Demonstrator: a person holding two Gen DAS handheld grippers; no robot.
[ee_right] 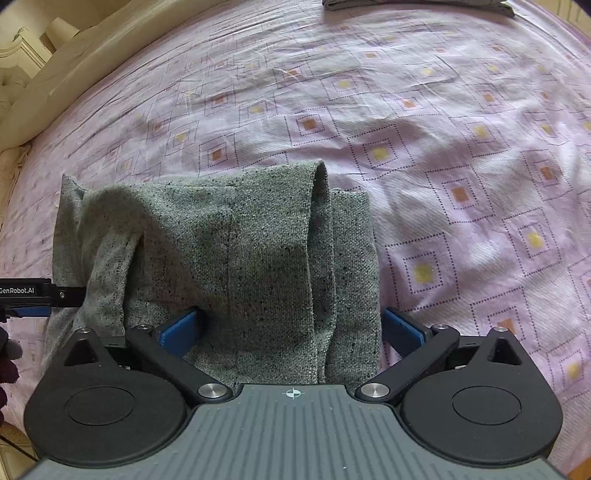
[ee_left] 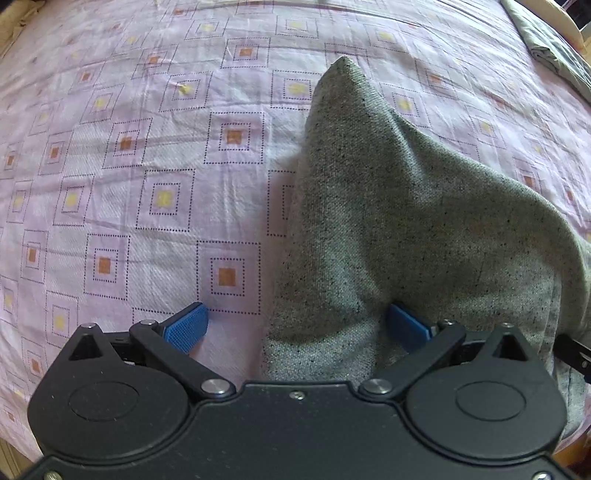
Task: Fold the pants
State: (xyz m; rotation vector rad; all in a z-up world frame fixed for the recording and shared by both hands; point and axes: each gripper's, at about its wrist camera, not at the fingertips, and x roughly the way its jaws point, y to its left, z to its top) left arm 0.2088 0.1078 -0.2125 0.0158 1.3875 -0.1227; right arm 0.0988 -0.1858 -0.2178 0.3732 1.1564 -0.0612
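Note:
Grey speckled pants lie folded in a thick bundle on the pink patterned bedsheet. My left gripper points down over the bundle's left edge and is open wide. Its left pad hangs over bare sheet and its right pad rests over the cloth. In the right wrist view the pants show several stacked layers with a raised fold on top. My right gripper is open wide, and the bundle's near end lies between its blue pads without being pinched. The left gripper shows at the left edge beside the pants.
Another folded grey-green garment lies at the far right of the bed, seen also as a folded garment at the top edge. A cream headboard and bedding border the bed at the far left. The sheet stretches out to the right.

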